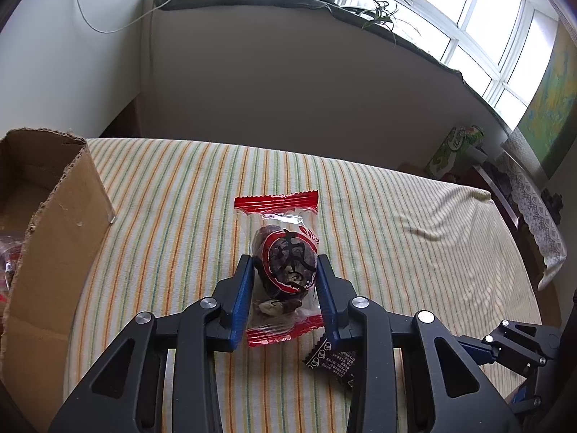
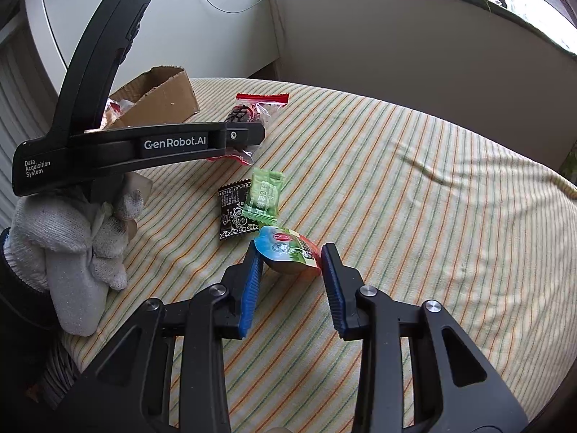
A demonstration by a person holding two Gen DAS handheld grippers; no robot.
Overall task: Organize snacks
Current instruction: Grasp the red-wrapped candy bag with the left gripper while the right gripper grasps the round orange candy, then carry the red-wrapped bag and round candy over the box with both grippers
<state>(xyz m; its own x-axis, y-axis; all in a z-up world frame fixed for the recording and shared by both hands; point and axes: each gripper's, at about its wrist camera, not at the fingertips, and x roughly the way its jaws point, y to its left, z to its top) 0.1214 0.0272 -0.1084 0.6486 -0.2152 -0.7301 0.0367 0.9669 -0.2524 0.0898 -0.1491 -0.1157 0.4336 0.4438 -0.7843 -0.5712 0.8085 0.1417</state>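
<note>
While the torn brown cardboard box (image 1: 47,223) waits at far left on the striped-cloth worktop (image 1: 396,234), the left gripper (image 1: 285,267) pinches a clear, red-ended crinkly plastic snack packet (image 1: 281,252) across its lumpy dark middle, likely light and slippery. To the right, the right gripper (image 2: 291,252) stands spread around a small foil-lidded jelly cup (image 2: 288,252), probably squashable, best held by its sides.

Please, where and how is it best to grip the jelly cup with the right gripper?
Probably across the jelly cup at its round body, coming from the near side. It lies tilted on the cloth, with the right gripper open around it.
</note>
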